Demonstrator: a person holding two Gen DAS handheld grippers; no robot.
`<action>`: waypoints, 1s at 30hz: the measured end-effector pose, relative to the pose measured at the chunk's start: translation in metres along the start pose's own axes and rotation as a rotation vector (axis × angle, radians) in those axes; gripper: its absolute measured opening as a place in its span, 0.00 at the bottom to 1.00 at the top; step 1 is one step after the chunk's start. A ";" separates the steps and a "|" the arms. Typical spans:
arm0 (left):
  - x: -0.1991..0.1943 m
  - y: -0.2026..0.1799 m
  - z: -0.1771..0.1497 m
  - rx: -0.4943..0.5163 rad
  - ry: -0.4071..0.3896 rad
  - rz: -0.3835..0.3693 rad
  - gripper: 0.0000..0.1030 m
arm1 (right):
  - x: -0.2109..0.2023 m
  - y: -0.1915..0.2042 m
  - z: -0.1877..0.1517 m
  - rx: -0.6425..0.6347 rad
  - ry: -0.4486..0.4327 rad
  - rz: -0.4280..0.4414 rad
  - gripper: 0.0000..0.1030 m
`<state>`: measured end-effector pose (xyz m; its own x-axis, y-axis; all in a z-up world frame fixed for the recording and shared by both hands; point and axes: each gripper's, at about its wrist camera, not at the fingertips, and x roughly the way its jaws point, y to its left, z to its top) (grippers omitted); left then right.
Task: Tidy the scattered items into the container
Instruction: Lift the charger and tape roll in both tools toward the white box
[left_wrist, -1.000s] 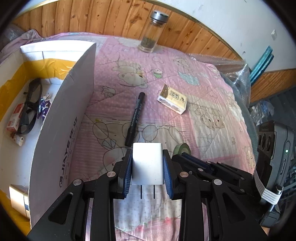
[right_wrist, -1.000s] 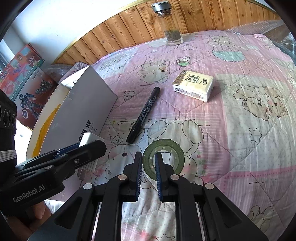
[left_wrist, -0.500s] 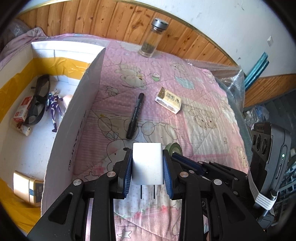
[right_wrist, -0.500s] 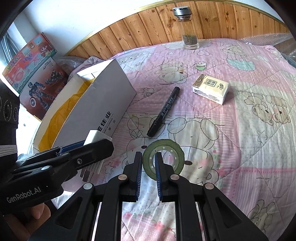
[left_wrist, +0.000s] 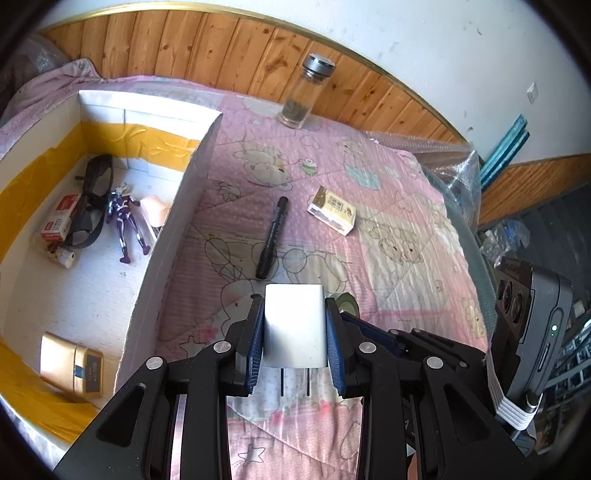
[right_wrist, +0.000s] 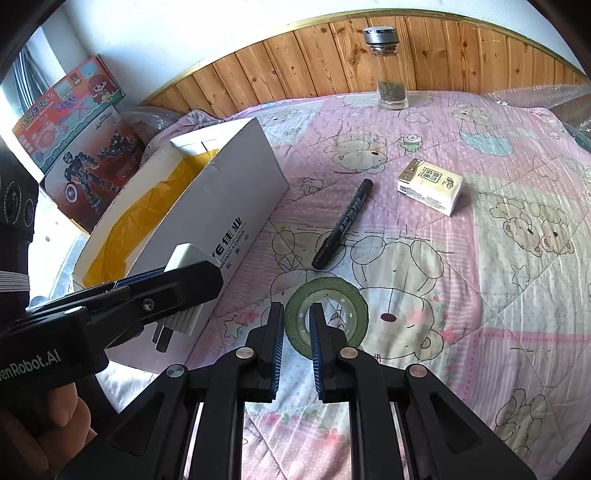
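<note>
My left gripper (left_wrist: 295, 332) is shut on a white plug adapter (left_wrist: 295, 325), prongs toward the camera, held above the pink quilt just right of the white cardboard box (left_wrist: 173, 236). The adapter (right_wrist: 184, 258) and the left gripper (right_wrist: 155, 291) also show in the right wrist view, beside the box (right_wrist: 229, 199). My right gripper (right_wrist: 297, 325) is shut on the wall of a green tape roll (right_wrist: 328, 314), lifted off the quilt. A black marker (left_wrist: 272, 236) and a tissue pack (left_wrist: 332, 216) lie on the quilt beyond.
Inside the box lie sunglasses (left_wrist: 92, 199), a purple figurine (left_wrist: 127, 218), a red-and-white pack (left_wrist: 59, 219) and a gold box (left_wrist: 72, 363). A glass bottle (left_wrist: 301, 96) stands by the wooden headboard. Toy boxes (right_wrist: 77, 147) lean at the left; bubble wrap (left_wrist: 450, 166) lies at the right.
Both grippers have risen and drawn back with the adapter and the tape roll. More of the box's inside has come into the left wrist view.
</note>
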<state>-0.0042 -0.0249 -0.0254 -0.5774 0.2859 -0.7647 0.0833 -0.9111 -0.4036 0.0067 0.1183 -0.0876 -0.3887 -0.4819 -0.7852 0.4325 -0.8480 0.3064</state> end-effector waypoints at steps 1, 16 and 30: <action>-0.002 0.001 0.000 -0.002 -0.002 -0.002 0.30 | -0.001 0.003 -0.001 -0.005 -0.002 0.000 0.15; -0.025 0.011 -0.001 -0.024 -0.031 -0.038 0.30 | -0.018 0.022 -0.004 -0.003 -0.030 0.009 0.15; -0.046 0.026 0.003 -0.050 -0.068 -0.051 0.30 | -0.032 0.041 0.003 -0.015 -0.058 0.045 0.15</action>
<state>0.0217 -0.0623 0.0011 -0.6357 0.3089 -0.7075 0.0922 -0.8795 -0.4669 0.0343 0.0980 -0.0480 -0.4154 -0.5317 -0.7381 0.4621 -0.8222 0.3322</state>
